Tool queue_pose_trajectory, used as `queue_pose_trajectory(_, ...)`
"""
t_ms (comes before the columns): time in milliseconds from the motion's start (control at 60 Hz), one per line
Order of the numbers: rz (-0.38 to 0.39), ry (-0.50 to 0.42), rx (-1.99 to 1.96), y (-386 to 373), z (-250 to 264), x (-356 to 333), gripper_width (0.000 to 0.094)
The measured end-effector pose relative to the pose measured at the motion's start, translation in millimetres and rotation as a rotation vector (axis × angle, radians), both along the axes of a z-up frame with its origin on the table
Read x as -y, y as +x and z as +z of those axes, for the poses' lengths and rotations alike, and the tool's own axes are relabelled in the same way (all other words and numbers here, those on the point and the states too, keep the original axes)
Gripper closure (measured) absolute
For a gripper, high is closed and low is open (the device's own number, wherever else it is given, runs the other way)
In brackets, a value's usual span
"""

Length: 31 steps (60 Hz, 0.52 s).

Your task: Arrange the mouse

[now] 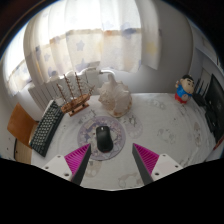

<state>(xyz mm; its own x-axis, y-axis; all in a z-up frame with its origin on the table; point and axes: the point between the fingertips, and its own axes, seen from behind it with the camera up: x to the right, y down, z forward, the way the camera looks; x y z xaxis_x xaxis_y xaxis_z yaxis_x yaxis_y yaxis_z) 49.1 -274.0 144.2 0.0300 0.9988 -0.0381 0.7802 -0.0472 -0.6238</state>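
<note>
A black computer mouse [104, 138] lies on a round patterned mouse mat [118, 130] on a white tablecloth. My gripper [113, 158] is open, its two magenta pads [79, 156] spread wide apart. The mouse sits just ahead of the fingers, nearer the left one, with a clear gap on both sides. Nothing is held.
A black keyboard [45, 126] lies to the left beside an orange book [21, 123]. A wooden rack [72, 97] and a pale plush toy [113, 97] stand beyond the mat. A small figurine [184, 90] stands far right. Curtained windows are behind.
</note>
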Motion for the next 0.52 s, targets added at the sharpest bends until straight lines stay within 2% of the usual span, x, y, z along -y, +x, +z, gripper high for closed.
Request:
queue_pose_trajectory(83,0.005,-0.005,-0.007,34,31,-6,0.0084)
queue_pose_trajectory(150,-0.005,0.024,-0.006,54,42,-18,0.0087)
queue_pose_trajectory(267,0.006,0.076,0.012,75,37,-31,0.0087)
queue_pose_trajectory(517,0.003,0.082,0.026,84,29,-40,0.0088)
